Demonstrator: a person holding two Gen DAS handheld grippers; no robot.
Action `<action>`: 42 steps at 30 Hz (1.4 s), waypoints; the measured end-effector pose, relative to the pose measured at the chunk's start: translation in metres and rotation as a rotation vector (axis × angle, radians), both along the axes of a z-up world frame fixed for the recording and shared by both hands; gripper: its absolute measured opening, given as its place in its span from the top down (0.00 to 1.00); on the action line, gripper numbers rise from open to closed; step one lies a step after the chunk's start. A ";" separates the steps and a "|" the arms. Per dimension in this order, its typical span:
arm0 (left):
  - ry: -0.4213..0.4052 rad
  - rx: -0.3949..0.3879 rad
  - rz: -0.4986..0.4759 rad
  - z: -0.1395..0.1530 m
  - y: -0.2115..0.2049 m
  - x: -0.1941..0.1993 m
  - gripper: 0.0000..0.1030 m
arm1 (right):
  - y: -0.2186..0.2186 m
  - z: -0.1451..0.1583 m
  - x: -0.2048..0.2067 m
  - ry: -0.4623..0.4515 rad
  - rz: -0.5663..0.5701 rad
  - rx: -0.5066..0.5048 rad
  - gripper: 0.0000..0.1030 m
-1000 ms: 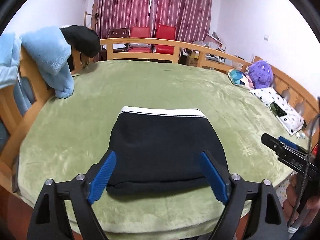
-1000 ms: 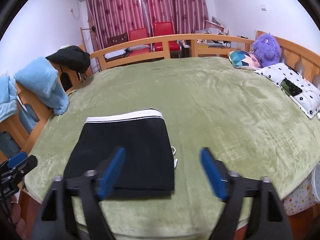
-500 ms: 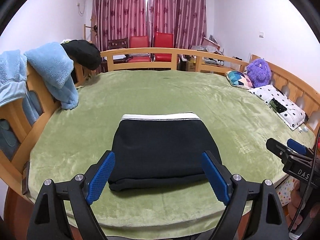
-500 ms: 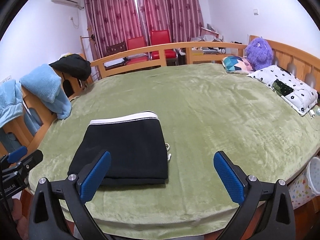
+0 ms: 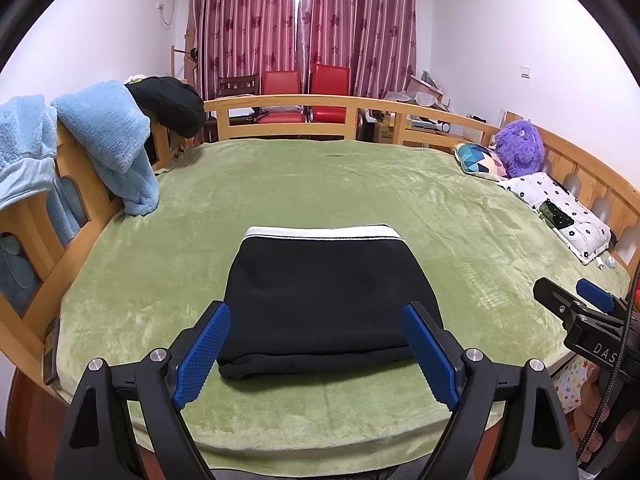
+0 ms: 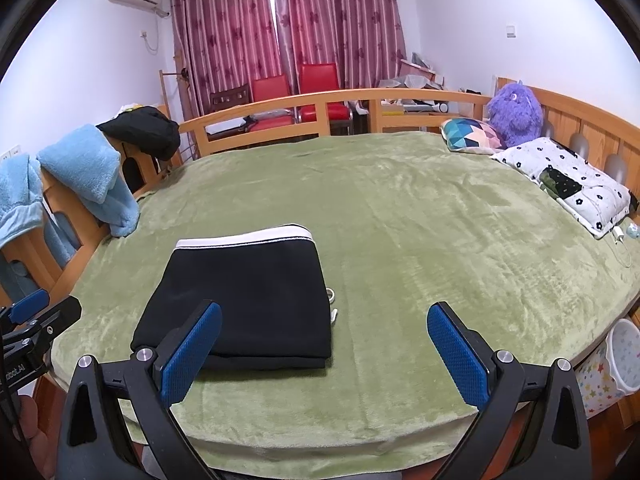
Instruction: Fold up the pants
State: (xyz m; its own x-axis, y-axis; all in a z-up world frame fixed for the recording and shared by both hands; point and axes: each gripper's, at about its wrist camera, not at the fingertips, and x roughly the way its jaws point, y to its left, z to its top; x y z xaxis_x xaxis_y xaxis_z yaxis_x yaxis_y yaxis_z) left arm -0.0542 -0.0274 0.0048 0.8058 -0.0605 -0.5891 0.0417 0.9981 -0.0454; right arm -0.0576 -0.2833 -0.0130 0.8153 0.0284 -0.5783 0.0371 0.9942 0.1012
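The green blanket point(image 5: 360, 184) covered the whole bed. The black pants point(image 5: 328, 300) lay on it near the front edge as a folded, compact bundle, the white waistband point(image 5: 324, 233) on the far side and the thick fold toward the claws. Both claws hung apart from the pants, jaws wide and empty. The left gripper point(image 5: 316, 354) faced the bundle straight ahead; from the right gripper point(image 6: 324, 354) it lay ahead and to the left. The folding looked finished.
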 end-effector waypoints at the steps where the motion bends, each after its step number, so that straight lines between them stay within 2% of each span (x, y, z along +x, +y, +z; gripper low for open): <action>1: 0.000 0.000 0.000 0.001 0.000 0.000 0.15 | 0.000 0.000 -0.001 -0.002 0.000 0.000 0.02; 42: -0.003 -0.012 0.007 0.005 0.006 -0.002 0.15 | 0.009 0.007 -0.007 -0.022 -0.004 -0.011 0.02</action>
